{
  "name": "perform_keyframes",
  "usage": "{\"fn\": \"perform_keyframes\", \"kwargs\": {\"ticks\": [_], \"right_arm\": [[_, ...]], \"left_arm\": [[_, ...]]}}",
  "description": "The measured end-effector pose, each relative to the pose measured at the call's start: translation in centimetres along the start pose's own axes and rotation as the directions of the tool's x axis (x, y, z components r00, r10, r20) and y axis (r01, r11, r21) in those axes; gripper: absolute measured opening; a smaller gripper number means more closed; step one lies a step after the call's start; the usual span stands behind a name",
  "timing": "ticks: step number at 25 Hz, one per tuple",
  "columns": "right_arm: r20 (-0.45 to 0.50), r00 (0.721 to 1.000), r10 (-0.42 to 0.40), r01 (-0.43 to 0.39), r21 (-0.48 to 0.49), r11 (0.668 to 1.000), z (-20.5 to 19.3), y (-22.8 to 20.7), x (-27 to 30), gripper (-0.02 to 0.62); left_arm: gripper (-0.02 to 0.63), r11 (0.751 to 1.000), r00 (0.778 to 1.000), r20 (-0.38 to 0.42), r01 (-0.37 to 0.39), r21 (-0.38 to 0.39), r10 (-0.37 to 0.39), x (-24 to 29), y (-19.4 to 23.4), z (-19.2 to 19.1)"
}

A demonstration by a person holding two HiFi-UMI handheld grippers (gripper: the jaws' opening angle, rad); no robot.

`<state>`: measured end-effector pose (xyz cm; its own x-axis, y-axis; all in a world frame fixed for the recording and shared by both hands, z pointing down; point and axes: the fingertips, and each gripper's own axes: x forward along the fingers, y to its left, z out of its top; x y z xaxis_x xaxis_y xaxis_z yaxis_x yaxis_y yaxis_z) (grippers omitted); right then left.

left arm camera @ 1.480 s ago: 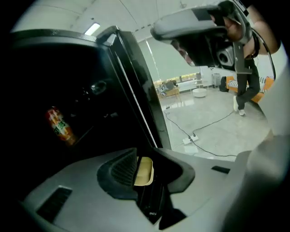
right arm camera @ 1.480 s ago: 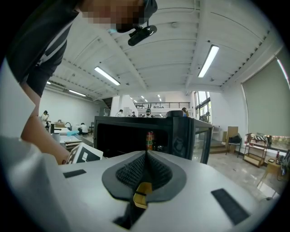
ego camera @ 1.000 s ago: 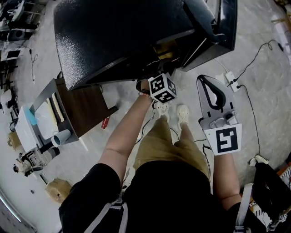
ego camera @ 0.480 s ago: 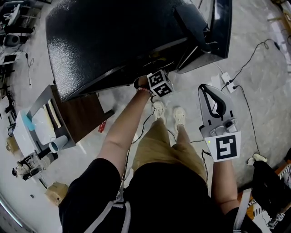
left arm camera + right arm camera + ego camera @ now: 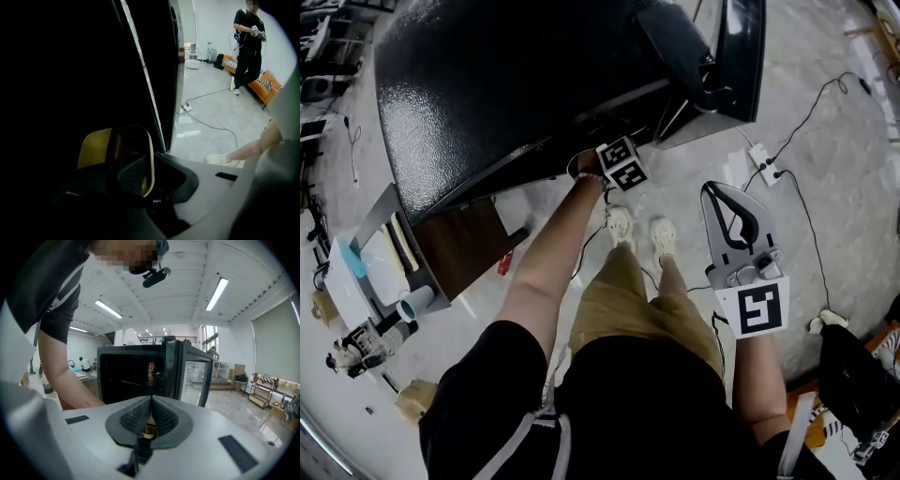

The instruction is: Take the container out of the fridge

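Observation:
The black fridge [image 5: 516, 84] stands with its door [image 5: 741, 56] swung open at the right. Only the marker cube [image 5: 622, 164] of my left gripper shows in the head view; its jaws are hidden under the fridge top. In the left gripper view, the left gripper [image 5: 151, 174] is inside the dark fridge. Its pads are closed on the wall and pale rim of a yellow container [image 5: 96, 147]. My right gripper [image 5: 722, 192] hangs outside, over the floor near the door, shut and empty. In its own view, the right gripper [image 5: 151, 401] faces the fridge [image 5: 140, 373].
A can [image 5: 151, 370] stands on a fridge shelf. A low side table [image 5: 455, 248] with a cup [image 5: 412, 302] is at the left. A power strip [image 5: 762, 159] and cables lie on the floor at the right. A person [image 5: 247, 42] stands by an orange sofa [image 5: 265, 86].
My left arm has reached further in under the fridge top, and its cube has moved up the picture. The right gripper has barely shifted.

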<state>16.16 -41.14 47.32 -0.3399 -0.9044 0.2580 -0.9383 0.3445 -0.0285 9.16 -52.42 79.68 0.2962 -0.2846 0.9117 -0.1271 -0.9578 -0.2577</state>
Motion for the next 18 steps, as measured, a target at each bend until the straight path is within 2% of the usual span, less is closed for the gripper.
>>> {"fn": "perform_keyframes", "kwargs": {"ticks": [1,2,5,11,18], "right_arm": [[-0.008,1.0,-0.002,0.002,0.003,1.0,-0.3,-0.1,-0.2,0.037],[-0.016,1.0,-0.005,0.005,0.005,1.0,-0.6,-0.2,-0.4,0.037],[-0.032,0.999,-0.007,0.007,0.0,1.0,-1.3,-0.6,-0.5,0.037],[-0.027,1.0,-0.012,0.012,-0.004,1.0,-1.1,-0.7,-0.6,0.037],[-0.021,1.0,-0.008,0.008,-0.003,1.0,-1.1,-0.3,-0.9,0.037]], "left_arm": [[0.04,1.0,1.0,-0.014,-0.006,0.019,0.006,0.2,0.0,-0.1],[0.037,0.999,1.0,-0.027,-0.002,0.038,0.003,0.4,-0.1,-0.1],[0.035,0.998,0.999,-0.03,0.036,0.046,-0.034,0.8,-0.5,0.1],[0.034,0.997,0.998,-0.015,0.065,0.042,-0.064,0.5,-0.7,0.2],[0.034,0.993,0.993,-0.05,0.111,0.046,-0.109,-0.5,-2.2,-0.4]]}}
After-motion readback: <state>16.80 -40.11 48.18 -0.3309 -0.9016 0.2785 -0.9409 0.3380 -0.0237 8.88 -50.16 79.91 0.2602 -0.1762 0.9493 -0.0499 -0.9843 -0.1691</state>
